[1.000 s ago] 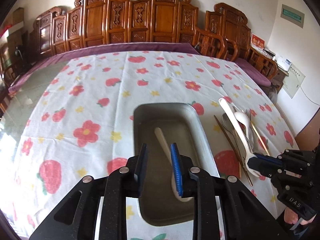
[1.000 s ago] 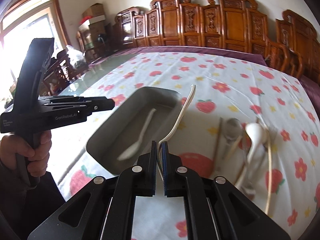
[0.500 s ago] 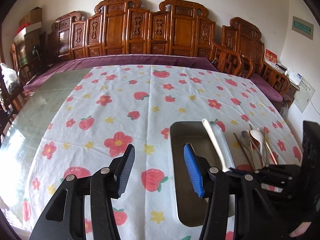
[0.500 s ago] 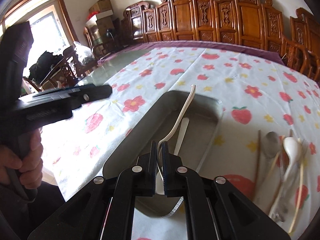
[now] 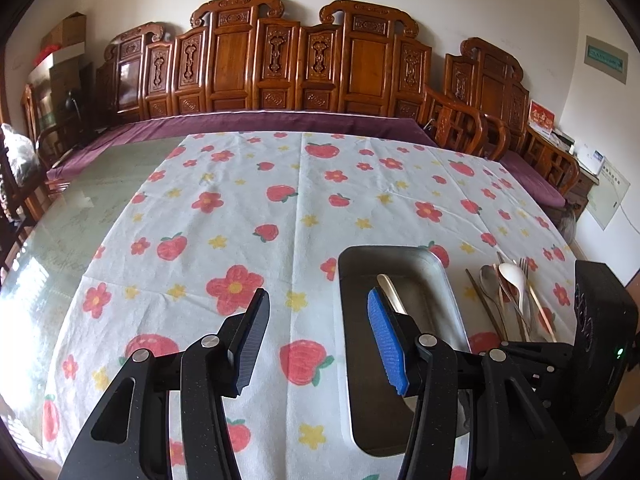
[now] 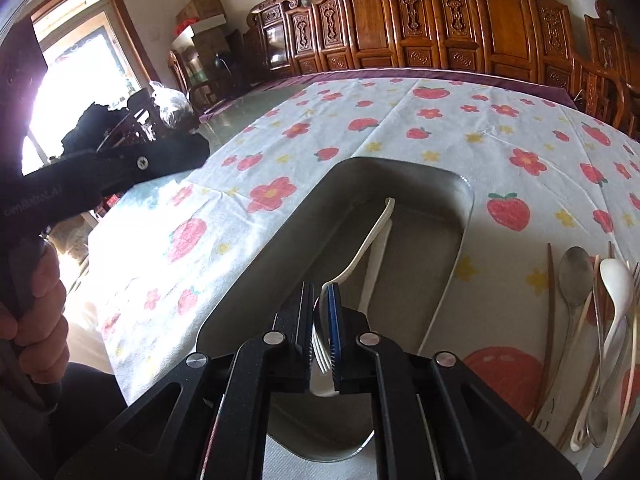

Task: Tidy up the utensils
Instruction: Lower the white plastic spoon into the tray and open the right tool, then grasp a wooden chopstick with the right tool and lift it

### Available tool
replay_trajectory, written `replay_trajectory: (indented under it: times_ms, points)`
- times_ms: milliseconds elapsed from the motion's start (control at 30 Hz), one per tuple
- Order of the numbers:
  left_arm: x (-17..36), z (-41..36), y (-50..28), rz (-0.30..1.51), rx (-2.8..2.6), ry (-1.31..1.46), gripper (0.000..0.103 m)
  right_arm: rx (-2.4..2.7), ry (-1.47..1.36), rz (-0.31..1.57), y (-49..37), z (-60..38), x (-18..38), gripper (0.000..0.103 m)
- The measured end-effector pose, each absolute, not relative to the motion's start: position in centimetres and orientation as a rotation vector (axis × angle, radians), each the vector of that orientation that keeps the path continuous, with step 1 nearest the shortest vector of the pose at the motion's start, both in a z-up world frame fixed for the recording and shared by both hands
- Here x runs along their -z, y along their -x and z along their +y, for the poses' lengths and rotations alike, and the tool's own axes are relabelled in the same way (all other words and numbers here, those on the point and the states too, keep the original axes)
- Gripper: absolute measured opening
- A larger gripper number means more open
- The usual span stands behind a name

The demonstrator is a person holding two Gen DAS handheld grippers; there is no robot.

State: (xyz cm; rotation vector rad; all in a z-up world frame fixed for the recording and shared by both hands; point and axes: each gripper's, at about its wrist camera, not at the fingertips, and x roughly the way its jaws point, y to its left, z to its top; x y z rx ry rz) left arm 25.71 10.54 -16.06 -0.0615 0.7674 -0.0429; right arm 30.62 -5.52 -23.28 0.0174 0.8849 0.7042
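A grey metal tray [image 6: 280, 240] lies on the flowered tablecloth, and also shows in the left wrist view [image 5: 450, 288]. My right gripper [image 6: 320, 324] is shut on a white plastic fork [image 6: 360, 248], holding it low inside the tray with its handle pointing away. A white spoon [image 6: 378, 256] lies in the tray under it. My left gripper [image 5: 316, 336] is open and empty above the cloth, left of the tray. A pile of utensils [image 6: 592, 312] lies right of the tray, with a white spoon [image 5: 514, 278] on top.
Carved wooden chairs [image 5: 304, 68] line the table's far side. The left part of the table is bare glass [image 5: 68, 216]. The right gripper's body [image 5: 592, 344] stands close to the right of my left gripper.
The right gripper has lowered the white fork into the tray. The left gripper has drawn back and left and has opened wide.
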Motion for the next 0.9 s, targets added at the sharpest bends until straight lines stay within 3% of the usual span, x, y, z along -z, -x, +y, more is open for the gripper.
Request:
replay_trajectory:
  times_ms: [133,267,400,633,900]
  points:
    - [16.0,9.7,-25.7,0.763,0.048,0.047,0.049,-0.702,0.004,0.879,-30.9,-5.8,23.1,0.011]
    - [16.2,9.4,-25.7,0.767,0.048,0.040,0.049,-0.686,-0.003,0.874,-31.1,-6.8,23.1,0.024]
    - [16.2,8.8,-25.9,0.770,0.059,0.041,0.050,-0.658,0.005,0.839,-30.9,-8.7,21.8,0.024]
    - [16.4,6.1,-26.1,0.777,0.114,0.031,0.070,-0.507,0.090,0.764,-30.8,-15.9,18.8,0.024]
    - [17.2,1.1,-25.8,0.790,0.205,0.003,0.070,-0.326,0.141,0.768,-32.0,-23.7,20.0,0.024]
